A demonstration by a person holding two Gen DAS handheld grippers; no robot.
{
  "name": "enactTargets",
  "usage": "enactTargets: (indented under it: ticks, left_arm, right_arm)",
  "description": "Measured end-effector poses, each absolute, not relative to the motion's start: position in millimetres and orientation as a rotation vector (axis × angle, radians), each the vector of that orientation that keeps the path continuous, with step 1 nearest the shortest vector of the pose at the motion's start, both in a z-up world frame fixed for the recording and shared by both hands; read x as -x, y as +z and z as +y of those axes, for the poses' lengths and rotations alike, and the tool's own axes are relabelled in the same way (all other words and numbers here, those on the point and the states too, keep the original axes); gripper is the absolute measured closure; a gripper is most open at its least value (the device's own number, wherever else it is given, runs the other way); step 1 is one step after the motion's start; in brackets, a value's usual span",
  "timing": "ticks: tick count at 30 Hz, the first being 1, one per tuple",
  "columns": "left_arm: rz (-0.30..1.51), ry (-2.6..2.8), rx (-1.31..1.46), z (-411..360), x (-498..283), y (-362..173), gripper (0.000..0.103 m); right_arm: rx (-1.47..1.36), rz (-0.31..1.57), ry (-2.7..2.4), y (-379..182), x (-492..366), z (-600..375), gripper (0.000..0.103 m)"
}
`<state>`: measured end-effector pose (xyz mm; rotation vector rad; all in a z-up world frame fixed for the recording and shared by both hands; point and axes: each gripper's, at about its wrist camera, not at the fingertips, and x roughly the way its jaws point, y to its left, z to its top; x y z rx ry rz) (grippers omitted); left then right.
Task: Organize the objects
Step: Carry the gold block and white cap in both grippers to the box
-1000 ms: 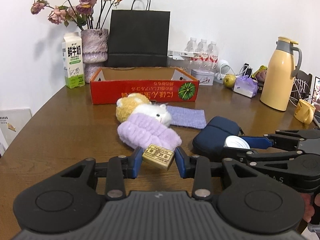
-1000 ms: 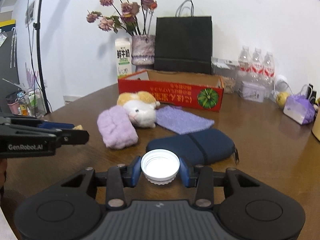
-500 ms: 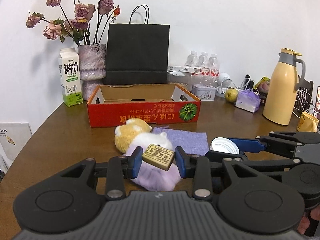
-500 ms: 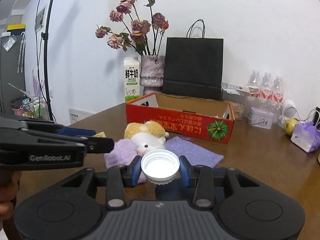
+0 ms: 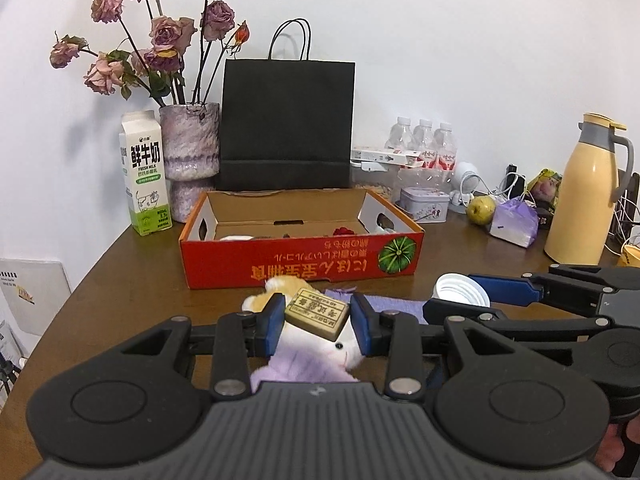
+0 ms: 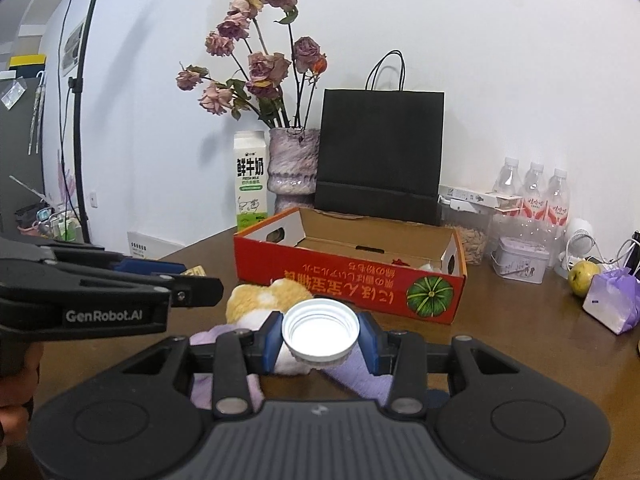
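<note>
Brown wood forms the counter (image 5: 120,272), where a red cardboard box (image 5: 300,268) sits open before a black paper bag (image 5: 286,128). Above a plush toy (image 6: 260,304), the left gripper (image 5: 318,316) is clamped on a small tan block (image 5: 316,312), and the right gripper (image 6: 320,338) is clamped on a white jar lid (image 6: 320,330), both short of the box.

Plush toy (image 5: 308,360) mostly hidden behind the left gripper (image 5: 318,316) and its tan block (image 5: 317,313); purple cloth (image 6: 360,376) largely covered by the right gripper (image 6: 320,338); small items inside the far red box (image 5: 300,264) too low behind its near wall to identify; yellow cup (image 5: 631,255) cut off at right edge.
</note>
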<state>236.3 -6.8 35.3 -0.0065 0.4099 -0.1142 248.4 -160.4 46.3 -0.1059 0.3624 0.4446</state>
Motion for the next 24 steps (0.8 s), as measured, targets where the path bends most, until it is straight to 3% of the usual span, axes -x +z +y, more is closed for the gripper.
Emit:
enactTargets:
  ticks: [24]
  left_arm:
    - [0.388,-0.106,0.013,-6,-298,55,0.067]
  right_arm:
    - [0.108,0.339,0.413,66,-308,-156,0.064]
